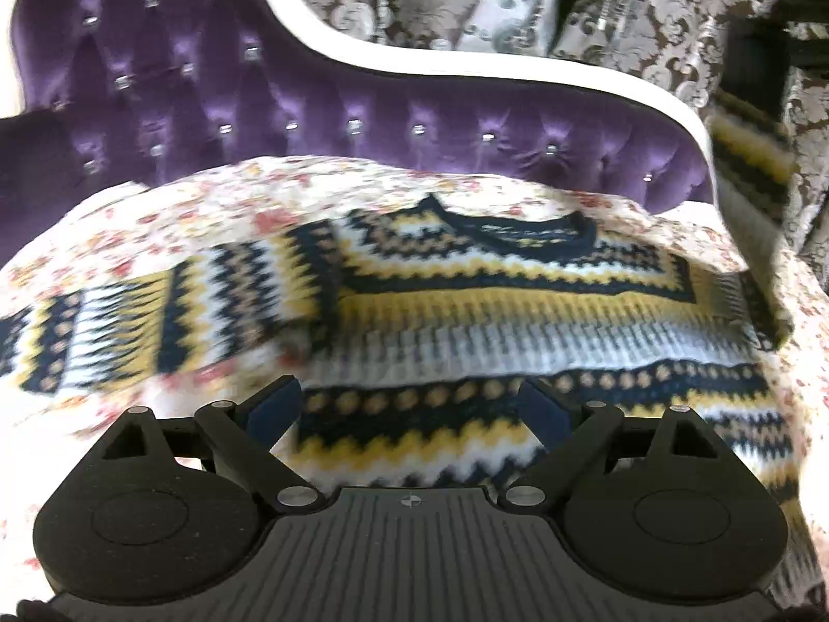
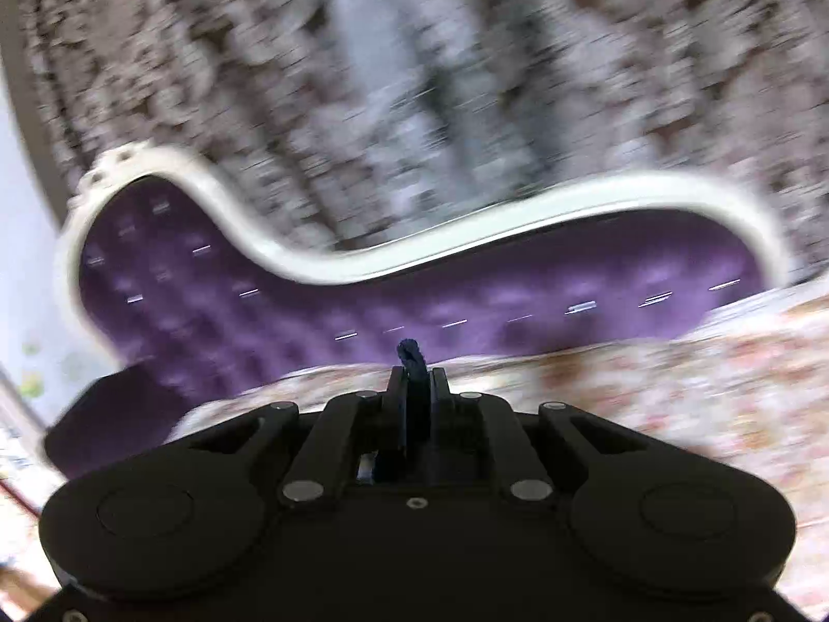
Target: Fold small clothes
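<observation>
A home, likely a bedroom. A tufted purple headboard (image 1: 362, 119) with white frame backs a floral bedspread (image 1: 171, 217). Damask curtains (image 1: 466, 5) hang behind.

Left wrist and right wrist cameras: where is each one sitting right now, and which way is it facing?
Left wrist: on the open left hand-held gripper, looking down over the patterned sweater spread on the floral cover.
Right wrist: on the right hand-held gripper, shut on a dark knit edge, tilted and blurred, facing the headboard.
Shared: purple tufted headboard, patterned curtain, floral cover.
</observation>
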Demonstrator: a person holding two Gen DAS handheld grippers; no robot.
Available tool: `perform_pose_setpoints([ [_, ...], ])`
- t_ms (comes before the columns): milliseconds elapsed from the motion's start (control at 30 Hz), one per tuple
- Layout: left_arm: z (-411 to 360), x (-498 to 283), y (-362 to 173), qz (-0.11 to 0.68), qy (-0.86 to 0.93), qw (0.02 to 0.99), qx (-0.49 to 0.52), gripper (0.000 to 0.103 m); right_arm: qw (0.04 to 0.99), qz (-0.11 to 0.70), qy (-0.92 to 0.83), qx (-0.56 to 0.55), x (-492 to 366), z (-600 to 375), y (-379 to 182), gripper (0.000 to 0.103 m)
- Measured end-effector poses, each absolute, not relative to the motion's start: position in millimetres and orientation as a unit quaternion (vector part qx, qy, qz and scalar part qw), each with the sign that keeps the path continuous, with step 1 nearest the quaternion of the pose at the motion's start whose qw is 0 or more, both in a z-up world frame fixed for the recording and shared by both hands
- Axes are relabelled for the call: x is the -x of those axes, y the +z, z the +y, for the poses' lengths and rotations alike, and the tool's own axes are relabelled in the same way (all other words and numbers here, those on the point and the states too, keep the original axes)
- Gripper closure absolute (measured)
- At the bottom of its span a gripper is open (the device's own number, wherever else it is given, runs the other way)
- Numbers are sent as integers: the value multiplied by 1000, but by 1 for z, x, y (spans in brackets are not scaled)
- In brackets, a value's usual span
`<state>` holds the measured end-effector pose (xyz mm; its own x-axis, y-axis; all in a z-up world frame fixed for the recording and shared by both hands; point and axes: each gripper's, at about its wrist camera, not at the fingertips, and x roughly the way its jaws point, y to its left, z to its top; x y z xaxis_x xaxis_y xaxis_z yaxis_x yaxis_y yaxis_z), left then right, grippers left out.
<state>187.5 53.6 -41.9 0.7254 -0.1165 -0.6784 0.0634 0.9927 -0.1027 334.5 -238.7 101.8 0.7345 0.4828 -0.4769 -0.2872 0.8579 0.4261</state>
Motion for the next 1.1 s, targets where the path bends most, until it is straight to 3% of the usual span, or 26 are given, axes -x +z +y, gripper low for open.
perform_pose_setpoints([
  [467,103,-158,-55,388,-28,919,72,12,860,383,279,-189,-352,-92,-18,89],
  [533,106,-156,-58,391,-27,917,75,12,860,386,282,-180,-349,-84,-28,79],
  [667,110,-152,-62,396,-22,914,82,12,852,389,299,-185,-344,-77,-38,73],
  [733,112,-151,-61,395,-19,914,85,12,853,381,304,-187,-340,-79,-38,43],
  [1100,119,-151,-58,392,-9,915,100,11,888,377,238,-108,-323,-109,-47,25],
])
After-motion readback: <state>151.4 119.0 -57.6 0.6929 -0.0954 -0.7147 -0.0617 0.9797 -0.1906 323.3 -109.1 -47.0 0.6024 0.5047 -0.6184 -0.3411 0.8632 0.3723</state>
